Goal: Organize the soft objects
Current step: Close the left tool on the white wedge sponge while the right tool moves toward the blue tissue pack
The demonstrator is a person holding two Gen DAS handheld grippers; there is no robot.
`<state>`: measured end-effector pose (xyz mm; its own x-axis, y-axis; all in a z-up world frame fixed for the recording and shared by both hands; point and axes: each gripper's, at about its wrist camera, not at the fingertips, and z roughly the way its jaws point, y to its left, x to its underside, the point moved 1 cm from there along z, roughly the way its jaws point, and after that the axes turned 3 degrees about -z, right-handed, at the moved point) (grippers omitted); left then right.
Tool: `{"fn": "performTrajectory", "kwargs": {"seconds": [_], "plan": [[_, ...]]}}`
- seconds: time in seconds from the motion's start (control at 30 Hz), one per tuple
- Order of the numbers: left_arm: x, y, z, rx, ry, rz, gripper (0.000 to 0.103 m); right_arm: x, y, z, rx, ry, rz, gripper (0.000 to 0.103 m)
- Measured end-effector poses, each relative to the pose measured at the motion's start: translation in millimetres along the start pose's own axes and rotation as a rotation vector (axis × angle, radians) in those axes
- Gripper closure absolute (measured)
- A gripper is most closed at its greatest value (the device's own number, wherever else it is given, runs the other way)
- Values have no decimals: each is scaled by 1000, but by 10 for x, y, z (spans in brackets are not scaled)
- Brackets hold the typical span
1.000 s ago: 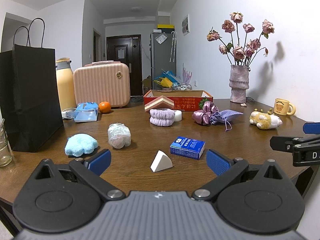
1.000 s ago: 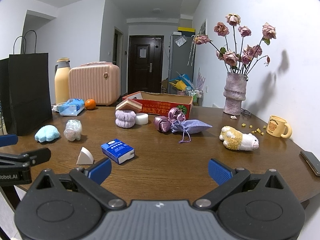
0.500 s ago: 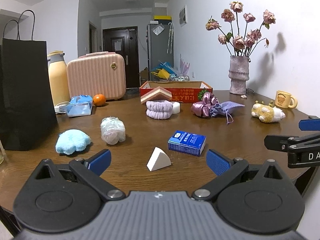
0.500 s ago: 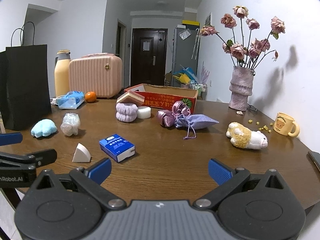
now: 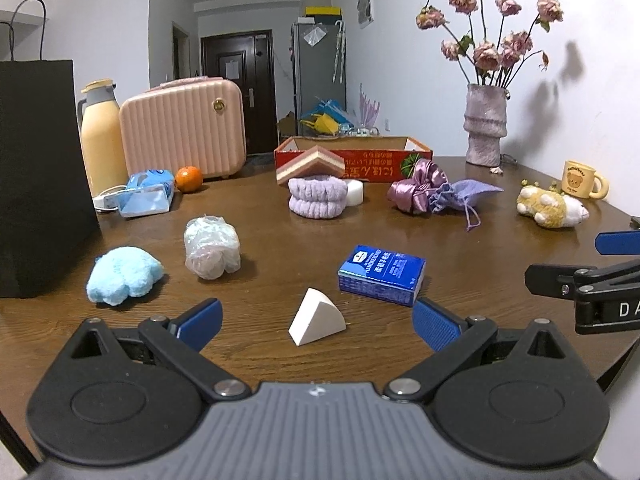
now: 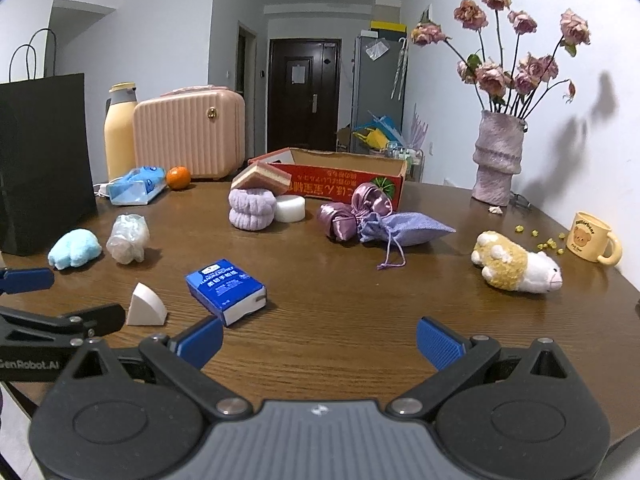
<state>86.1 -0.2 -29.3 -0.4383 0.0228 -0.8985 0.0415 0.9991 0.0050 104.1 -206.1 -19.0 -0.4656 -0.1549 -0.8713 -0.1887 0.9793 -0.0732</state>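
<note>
Soft things lie scattered on the brown table [image 5: 280, 248]. In the left wrist view a white sponge wedge [image 5: 316, 318] sits just ahead of my open left gripper [image 5: 318, 326]. Beyond it lie a blue tissue pack [image 5: 380, 274], a light blue plush [image 5: 122, 274], a plastic-wrapped bundle [image 5: 211, 247], a lilac scrunchie [image 5: 318, 197], a satin bow with a lilac pouch [image 5: 436, 192] and a plush sheep [image 5: 550, 206]. My right gripper [image 6: 320, 338] is open and empty, with the tissue pack [image 6: 226, 290] near its left finger and the sheep [image 6: 516, 264] to the right.
A red cardboard box [image 5: 356, 154] stands at the back centre with a layered sponge [image 5: 310, 162] against it. A black paper bag [image 5: 38, 176], a flask [image 5: 100, 136], a pink case [image 5: 184, 126] and an orange [image 5: 188, 179] line the left. Vase [image 6: 496, 160] and mug [image 6: 592, 238] stand right.
Both grippers have moved forward over the table and slightly lower. The sponge wedge and tissue pack now sit closer to the fingers. Nothing was taken hold of.
</note>
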Motion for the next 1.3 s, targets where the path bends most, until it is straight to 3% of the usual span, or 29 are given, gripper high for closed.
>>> {"fn": "performTrajectory", "kwargs": {"seconds": [0.47,0.77,0.87,1.2,1.3], "plan": [[-28,5,522,-16,85,-3,8,-61,-20,499,-13,57,-6,0],[-31,21,789,-25,134,-9,21,-95,5,736,-40,81,-15,0],[-28,37,855,-25,148,-12,27,-111,29,797,-51,86,-20,0],[-19,90,1013,8,196,-29,68,-157,89,924,-71,95,-34,0],[-26,97,1016,30,191,-31,71,-161,108,946,-82,97,-37,0]]}}
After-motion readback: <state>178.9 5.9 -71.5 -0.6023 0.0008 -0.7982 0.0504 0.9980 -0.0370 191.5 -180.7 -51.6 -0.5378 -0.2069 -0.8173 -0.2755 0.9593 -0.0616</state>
